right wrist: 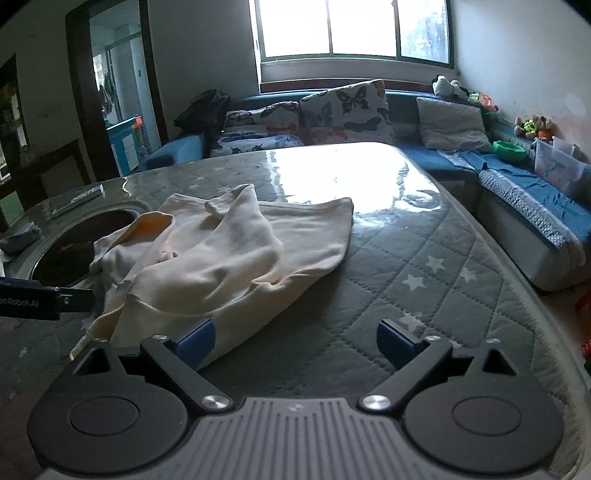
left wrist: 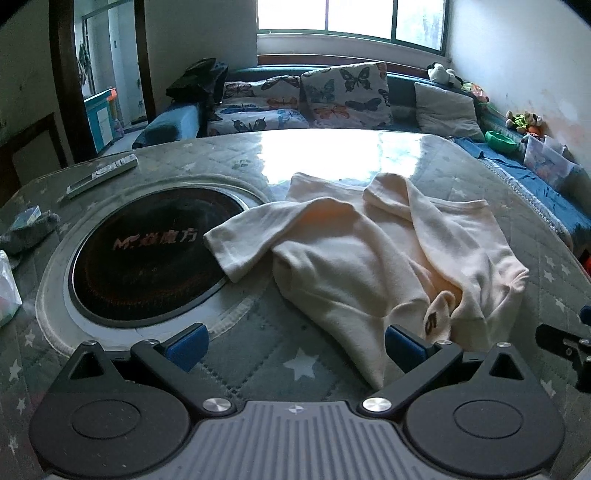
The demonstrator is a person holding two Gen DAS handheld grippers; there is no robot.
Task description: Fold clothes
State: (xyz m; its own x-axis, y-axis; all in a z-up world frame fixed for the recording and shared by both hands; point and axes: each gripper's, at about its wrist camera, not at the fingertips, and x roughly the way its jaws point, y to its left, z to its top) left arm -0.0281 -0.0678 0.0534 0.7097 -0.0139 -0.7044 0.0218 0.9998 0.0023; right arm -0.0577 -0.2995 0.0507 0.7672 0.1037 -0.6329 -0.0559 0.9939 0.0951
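**Both grippers spread wide, cream garment loose on the table**

We hold the left gripper (left wrist: 293, 349) with its blue pads spread wide and nothing between them but the quilted, star-printed table cover (left wrist: 266, 343). Its right pad sits just at the near hem of the cream garment (left wrist: 369, 258), which lies crumpled ahead and to the right of it, one sleeve thrown leftward over the rim of the round black cooktop (left wrist: 147, 254) set into the table. Further ahead to the left lies a flat remote-like bar (left wrist: 101, 175).

Our right gripper (right wrist: 295, 343) is likewise released, its jaws wide apart over bare cover. The garment (right wrist: 229, 251) lies ahead and to its left, the nearest edge just at the left pad (right wrist: 195, 341); we cannot tell whether they touch. The other gripper's black body (right wrist: 33, 301) shows at the far left. Beyond the table stand a blue sofa (right wrist: 517, 192) with butterfly cushions (right wrist: 347, 110) and a bright window (right wrist: 354, 29).
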